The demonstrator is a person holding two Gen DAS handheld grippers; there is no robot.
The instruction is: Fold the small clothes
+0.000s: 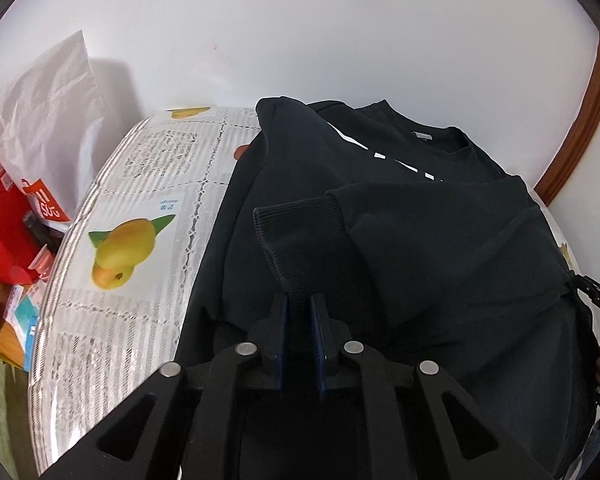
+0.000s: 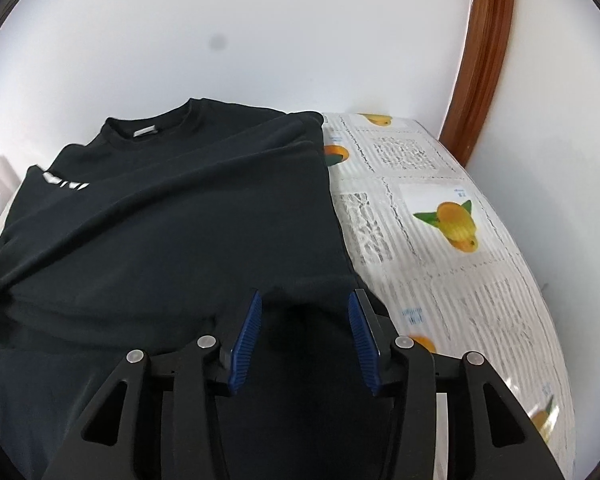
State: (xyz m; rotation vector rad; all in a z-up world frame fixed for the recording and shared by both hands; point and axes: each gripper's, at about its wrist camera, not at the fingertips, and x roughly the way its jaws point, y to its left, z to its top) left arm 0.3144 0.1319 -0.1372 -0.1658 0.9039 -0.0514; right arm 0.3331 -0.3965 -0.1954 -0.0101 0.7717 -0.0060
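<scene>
Clutter off the left edge: we see a white paper bag (image 1: 48, 92) and a red box (image 1: 0, 208) beside the tabletop (image 1: 140, 168), against the wall.
Tabletop: we see a striped cloth printed with yellow fruit covering it.
Sweatshirt: we find the black sweatshirt (image 1: 440, 240) laid flat over the middle of the tabletop, collar toward the far edge at the wall, white lettering partly covered by a folded-in sleeve.
Left tongs: we have the left tongs (image 1: 300, 312) pressed together on the ribbed cuff (image 1: 300, 232), the sleeve lying across the sweatshirt's body.
Right tongs: we hold the right tongs (image 2: 304, 304) spread apart just over the near part of the sweatshirt (image 2: 172, 220), gripping nothing.
Right edge: we see bare printed cloth (image 2: 440, 208) and a brown wooden frame (image 2: 484, 60) on the wall.
</scene>
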